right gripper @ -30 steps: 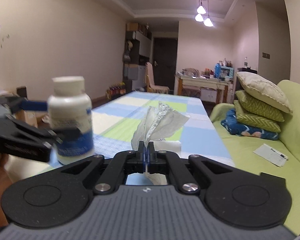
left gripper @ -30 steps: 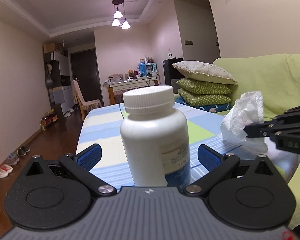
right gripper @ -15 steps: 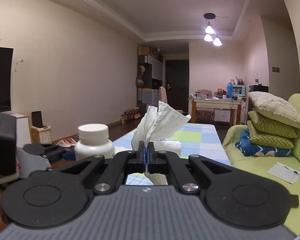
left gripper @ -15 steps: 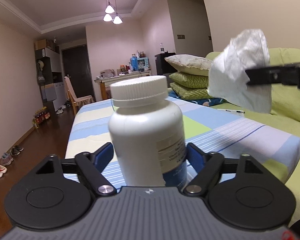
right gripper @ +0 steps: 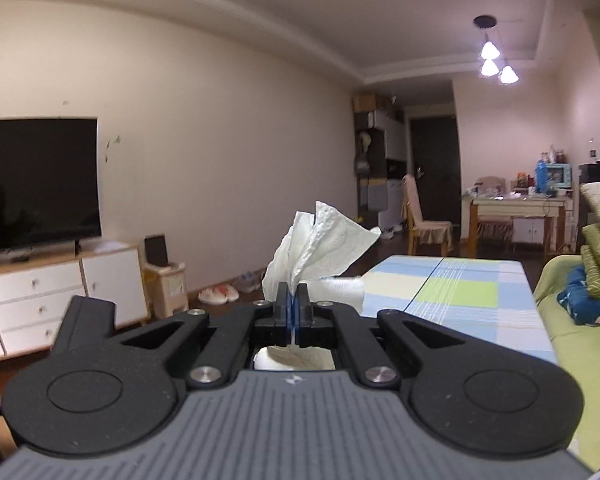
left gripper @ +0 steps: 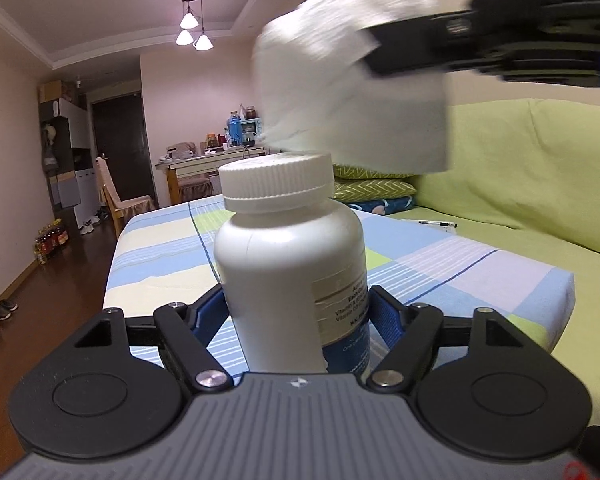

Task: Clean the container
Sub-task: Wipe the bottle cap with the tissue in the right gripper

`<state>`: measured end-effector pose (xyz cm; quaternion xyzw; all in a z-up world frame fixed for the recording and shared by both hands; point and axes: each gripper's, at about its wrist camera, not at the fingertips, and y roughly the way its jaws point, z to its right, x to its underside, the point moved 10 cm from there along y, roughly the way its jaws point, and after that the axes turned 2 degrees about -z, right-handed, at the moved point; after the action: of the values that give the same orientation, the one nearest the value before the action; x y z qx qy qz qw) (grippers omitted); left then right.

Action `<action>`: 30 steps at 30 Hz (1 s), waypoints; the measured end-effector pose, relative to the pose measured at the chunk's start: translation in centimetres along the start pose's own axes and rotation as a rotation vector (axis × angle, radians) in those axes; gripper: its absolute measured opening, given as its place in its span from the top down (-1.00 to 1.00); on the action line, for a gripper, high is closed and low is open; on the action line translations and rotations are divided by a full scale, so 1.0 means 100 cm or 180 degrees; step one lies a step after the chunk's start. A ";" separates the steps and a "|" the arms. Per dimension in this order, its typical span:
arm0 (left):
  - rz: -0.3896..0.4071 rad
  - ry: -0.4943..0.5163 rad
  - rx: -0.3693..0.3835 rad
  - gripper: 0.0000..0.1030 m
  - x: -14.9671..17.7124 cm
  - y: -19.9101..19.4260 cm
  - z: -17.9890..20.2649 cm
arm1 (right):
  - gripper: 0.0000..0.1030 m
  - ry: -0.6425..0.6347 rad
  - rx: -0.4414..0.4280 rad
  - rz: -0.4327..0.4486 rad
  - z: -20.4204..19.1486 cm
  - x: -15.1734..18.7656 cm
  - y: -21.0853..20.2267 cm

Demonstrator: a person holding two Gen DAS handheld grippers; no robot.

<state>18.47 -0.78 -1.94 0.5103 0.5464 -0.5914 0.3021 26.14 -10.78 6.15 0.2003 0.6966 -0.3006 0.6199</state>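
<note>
Above the striped worktop [left gripper: 440,264], the left tool [left gripper: 296,312] clamps a bottle [left gripper: 290,264] upright, while the right tool [right gripper: 292,300] pinches a tissue [right gripper: 320,240] over its cap [left gripper: 278,180].

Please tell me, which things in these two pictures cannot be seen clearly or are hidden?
- Left wrist view: the paper towel and the right gripper are motion-blurred, so contact with the bottle cap cannot be told.
- Left wrist view: the bottle label is turned aside, the text too small; its base is hidden by the left gripper.
- Right wrist view: the bottle is almost wholly hidden under the gripper body.
</note>
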 end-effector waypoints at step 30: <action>0.0037 0.0042 0.0044 -0.45 -0.002 0.013 0.015 | 1.00 0.0234 -0.0224 -0.0380 0.004 0.020 0.027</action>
<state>19.34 -2.52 -2.40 0.5193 0.5414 -0.5901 0.2983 27.91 -9.26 3.66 0.1473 0.7398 -0.3048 0.5815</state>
